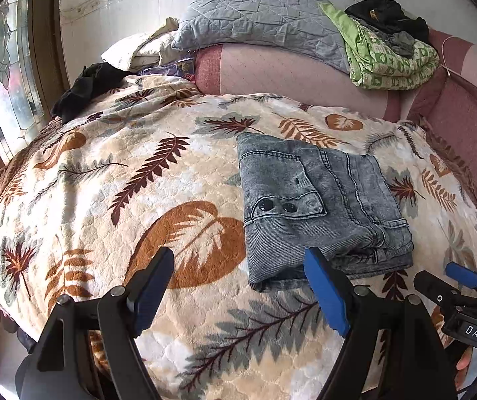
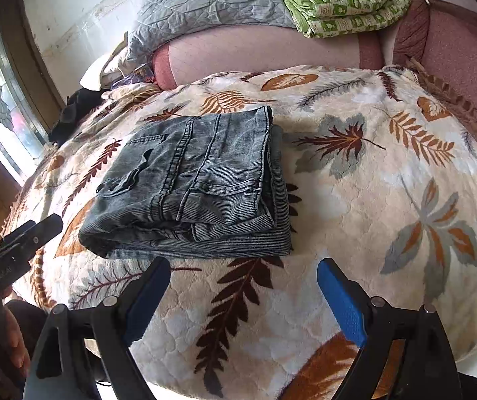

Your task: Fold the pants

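Grey washed denim pants (image 1: 322, 206) lie folded into a compact rectangle on the leaf-print blanket (image 1: 138, 200); they also show in the right wrist view (image 2: 198, 183). My left gripper (image 1: 242, 286) is open and empty, just in front of the pants' near edge. My right gripper (image 2: 243, 296) is open and empty, hovering over the blanket near the pants' front right corner. The right gripper also shows at the left wrist view's right edge (image 1: 452, 283). The left gripper shows at the right wrist view's left edge (image 2: 21, 243).
A grey quilted pillow (image 1: 258, 16) and a green patterned quilt (image 1: 392, 60) with dark clothes on it lie at the back on a pink bedspread (image 1: 288, 76). A black garment (image 1: 88, 86) lies at the far left. A window (image 1: 1, 76) is on the left.
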Available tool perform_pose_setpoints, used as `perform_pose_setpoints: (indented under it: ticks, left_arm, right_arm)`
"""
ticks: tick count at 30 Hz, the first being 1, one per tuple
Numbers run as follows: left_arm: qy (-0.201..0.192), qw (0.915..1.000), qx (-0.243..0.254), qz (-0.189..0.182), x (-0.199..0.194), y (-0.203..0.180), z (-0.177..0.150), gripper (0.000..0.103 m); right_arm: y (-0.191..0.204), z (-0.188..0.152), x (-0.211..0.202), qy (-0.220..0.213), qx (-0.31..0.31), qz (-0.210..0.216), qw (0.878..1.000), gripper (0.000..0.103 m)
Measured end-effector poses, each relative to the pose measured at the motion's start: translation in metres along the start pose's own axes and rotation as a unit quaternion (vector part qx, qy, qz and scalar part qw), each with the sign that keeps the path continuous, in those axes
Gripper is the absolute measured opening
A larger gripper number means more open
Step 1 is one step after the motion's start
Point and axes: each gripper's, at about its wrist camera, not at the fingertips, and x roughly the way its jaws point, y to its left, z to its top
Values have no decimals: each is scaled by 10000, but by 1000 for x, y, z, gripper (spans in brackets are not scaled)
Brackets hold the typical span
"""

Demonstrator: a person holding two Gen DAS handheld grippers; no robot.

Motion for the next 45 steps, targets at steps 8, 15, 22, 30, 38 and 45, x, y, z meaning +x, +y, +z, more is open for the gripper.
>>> perform_pose_setpoints:
  ticks: [8,15,22,30,38,45]
  left_arm:
    - [-259,9996,61,-106,-43,-15,-1,81]
    - [-503,9985,49,-204,-77,-27,3,88]
    - [-535,9983,9,-249,-92,-28,4,89]
    - [-493,9986,-48,-190,-96,-24,5,92]
    - [-432,9988,-73,-219,-95,-21,6,94]
    - [-409,9988,44,-262,-95,-28,6,94]
  right_arm:
    - [16,4,-42,-535,-623,-531,9952,103]
    - [15,2,-59,-661,-738,-691,9927,103]
    - [13,0,-79,-723,-724,-786,9916,103]
    - [20,1,-91,-786,-790,-755,9909,103]
    - [21,-1,-90,-762,-813,-767,9908,103]
    - [21,-2,-90,-774,-816,-760,9907,103]
